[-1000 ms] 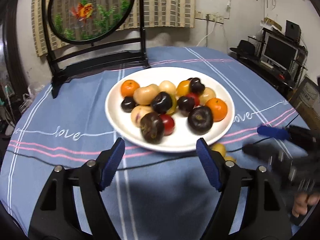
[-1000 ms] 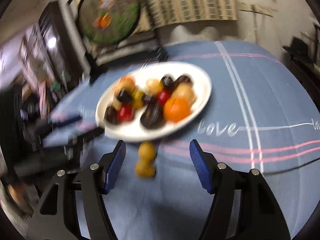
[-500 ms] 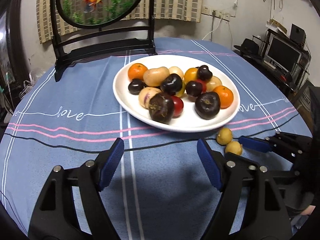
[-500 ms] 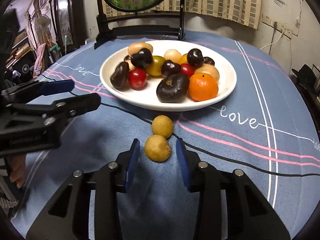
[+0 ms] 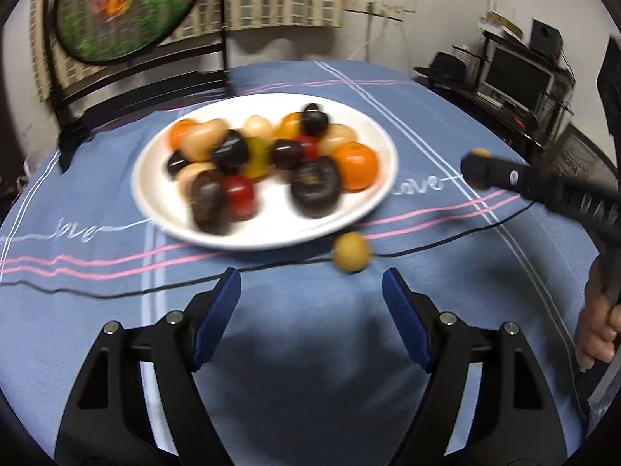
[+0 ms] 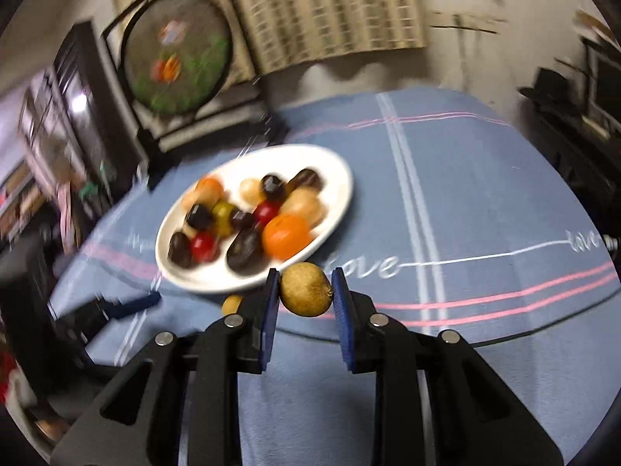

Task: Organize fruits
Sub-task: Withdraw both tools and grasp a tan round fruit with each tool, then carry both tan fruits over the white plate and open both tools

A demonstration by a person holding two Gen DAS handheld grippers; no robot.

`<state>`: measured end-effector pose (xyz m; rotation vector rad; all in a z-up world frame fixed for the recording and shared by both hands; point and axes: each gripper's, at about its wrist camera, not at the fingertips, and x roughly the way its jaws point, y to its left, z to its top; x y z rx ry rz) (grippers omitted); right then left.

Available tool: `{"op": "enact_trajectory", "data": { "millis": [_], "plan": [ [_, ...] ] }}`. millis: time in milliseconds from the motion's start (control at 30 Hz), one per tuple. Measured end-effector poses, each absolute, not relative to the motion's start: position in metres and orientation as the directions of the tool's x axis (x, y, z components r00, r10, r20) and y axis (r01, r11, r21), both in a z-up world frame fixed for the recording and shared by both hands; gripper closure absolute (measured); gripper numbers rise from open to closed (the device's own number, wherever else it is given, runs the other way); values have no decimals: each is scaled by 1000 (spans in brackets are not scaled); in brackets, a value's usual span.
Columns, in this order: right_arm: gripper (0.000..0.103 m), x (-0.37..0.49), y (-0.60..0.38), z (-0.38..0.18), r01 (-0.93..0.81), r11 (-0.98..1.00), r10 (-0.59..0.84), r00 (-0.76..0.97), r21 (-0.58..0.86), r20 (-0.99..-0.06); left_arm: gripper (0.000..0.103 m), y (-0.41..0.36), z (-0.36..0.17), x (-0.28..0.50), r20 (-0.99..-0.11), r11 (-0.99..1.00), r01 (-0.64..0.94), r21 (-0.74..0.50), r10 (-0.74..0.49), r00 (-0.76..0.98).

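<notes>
A white plate (image 5: pixel 380 194) (image 6: pixel 341 178) piled with several fruits, among them an orange (image 5: pixel 355 165) (image 6: pixel 287 235) and dark plums, sits mid-table on the blue cloth. My right gripper (image 6: pixel 304 291) is shut on a small tan round fruit (image 6: pixel 306 289), lifted above the cloth just right of the plate; in the left wrist view it (image 5: pixel 475 169) hangs at the right with the fruit (image 5: pixel 481 152) peeking out. A second tan fruit (image 5: pixel 351 252) (image 6: pixel 231 305) lies on the cloth at the plate's near edge. My left gripper (image 5: pixel 310 299) stands open just short of it, nothing between its fingers.
A round painted screen on a black stand (image 5: pixel 120 11) (image 6: pixel 174 54) stands behind the plate. A black cable (image 5: pixel 116 293) crosses the cloth in front of the plate. A desk with a monitor (image 5: pixel 516 77) is at the far right. A hand (image 5: pixel 597 326) grips the right tool.
My right gripper closed on one of the two tan fruits and lifted it off the cloth toward the plate's right side. The left gripper shifted, staying open.
</notes>
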<state>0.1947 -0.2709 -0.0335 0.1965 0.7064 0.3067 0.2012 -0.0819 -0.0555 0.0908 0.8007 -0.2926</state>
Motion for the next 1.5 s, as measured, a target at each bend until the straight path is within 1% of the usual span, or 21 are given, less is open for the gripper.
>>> {"op": "enact_trajectory", "data": {
  "millis": [67,100,167,200,233,367,400,433,467,500,533,633,733,867,967,1100,1200,1367,1500],
  "plan": [
    [76,194,-276,-32,-206,930,354,721,303,-596,31,-93,-59,207,-725,959,284,-9,-202,659],
    [76,193,-276,-32,-210,928,359,720,307,-594,41,-96,-62,212,-731,960,281,-8,-197,653],
    [76,191,-274,-31,-223,923,373,717,312,-590,51,-101,-68,220,-753,957,286,-37,-215,621],
    [76,190,-273,-30,-229,921,378,716,314,-587,59,-103,-71,223,-761,958,285,-40,-215,612],
    [76,188,-274,-30,-233,920,382,715,316,-585,61,-105,-74,226,-767,958,284,-38,-210,606],
    [76,189,-272,-28,-244,914,396,711,325,-581,61,-108,-79,236,-773,960,278,-39,-205,600],
    [76,191,-272,-29,-244,913,397,710,327,-581,63,-108,-79,238,-773,960,278,-43,-208,599],
    [76,192,-272,-30,-243,913,397,710,328,-581,68,-108,-79,240,-774,959,279,-52,-216,595],
    [76,192,-272,-30,-243,913,399,708,329,-583,72,-109,-80,242,-776,957,283,-61,-224,590],
    [76,193,-272,-30,-243,912,400,707,330,-584,73,-109,-81,242,-777,955,288,-64,-229,587],
    [76,193,-272,-30,-243,912,400,706,330,-585,77,-109,-80,241,-774,954,293,-66,-234,589],
    [76,193,-272,-31,-241,912,399,705,330,-587,77,-107,-79,238,-766,947,308,-85,-260,588],
    [76,194,-271,-34,-240,914,396,700,326,-594,77,-104,-73,222,-750,943,324,-71,-265,606],
    [76,196,-267,-39,-240,919,388,688,312,-613,78,-90,-49,200,-702,945,319,-70,-274,658],
    [76,197,-265,-42,-235,922,382,686,309,-619,78,-67,-25,197,-661,960,272,-66,-246,709],
    [76,197,-263,-37,-238,920,384,701,311,-601,78,-38,-2,221,-647,977,204,-62,-195,737],
    [76,204,-249,-24,-276,920,390,712,278,-584,78,-29,6,241,-647,982,180,-66,-179,741],
    [76,236,-201,-19,-359,916,390,689,180,-611,78,-23,2,282,-652,985,149,-91,-172,738],
    [75,260,-176,-25,-410,895,423,658,174,-623,78,-26,-4,308,-667,983,154,-97,-180,723]
  ]
}}
